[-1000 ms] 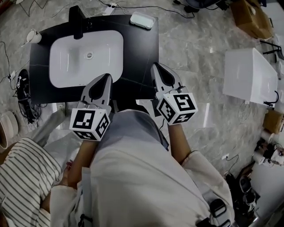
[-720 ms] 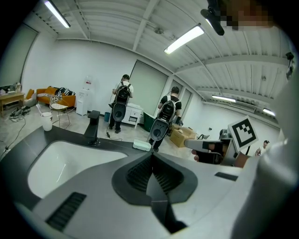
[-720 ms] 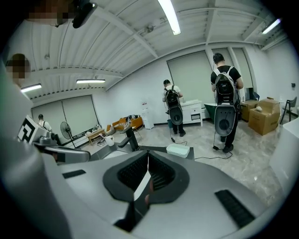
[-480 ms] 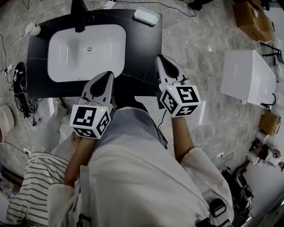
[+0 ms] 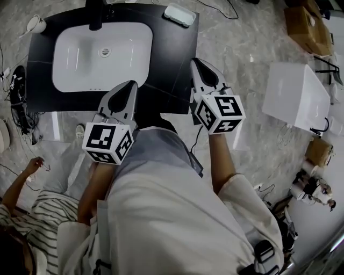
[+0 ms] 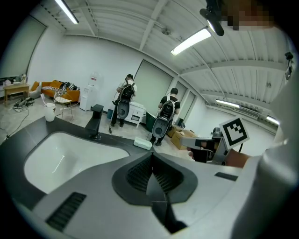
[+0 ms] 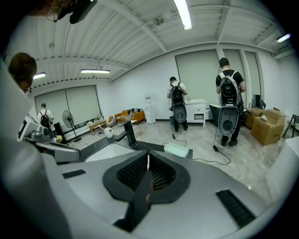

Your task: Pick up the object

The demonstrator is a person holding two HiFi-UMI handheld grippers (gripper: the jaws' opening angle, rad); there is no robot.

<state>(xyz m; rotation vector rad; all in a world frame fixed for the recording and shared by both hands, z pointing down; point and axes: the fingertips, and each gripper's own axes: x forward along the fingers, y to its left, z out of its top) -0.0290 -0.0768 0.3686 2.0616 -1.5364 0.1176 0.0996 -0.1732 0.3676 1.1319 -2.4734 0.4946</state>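
Observation:
A small pale rounded box (image 5: 180,14) lies at the far right corner of the black counter (image 5: 172,59); it also shows as the pale box (image 6: 142,143) in the left gripper view and the pale box (image 7: 176,150) in the right gripper view. My left gripper (image 5: 129,87) hovers over the counter's near edge, in front of the white sink (image 5: 102,53). My right gripper (image 5: 198,63) is over the counter's right edge. Both are shut with nothing between the jaws, and both are well short of the box.
A black faucet (image 5: 95,13) stands behind the sink, and a white cup (image 5: 36,24) is by the counter's far left corner. A white cabinet (image 5: 298,94) and a cardboard box (image 5: 306,21) stand to the right. A person in a striped shirt (image 5: 32,215) crouches at lower left. Cables trail across the floor.
The counter has slid up and left in the head view as both grippers moved a little forward. The person in the striped shirt has shifted down and left.

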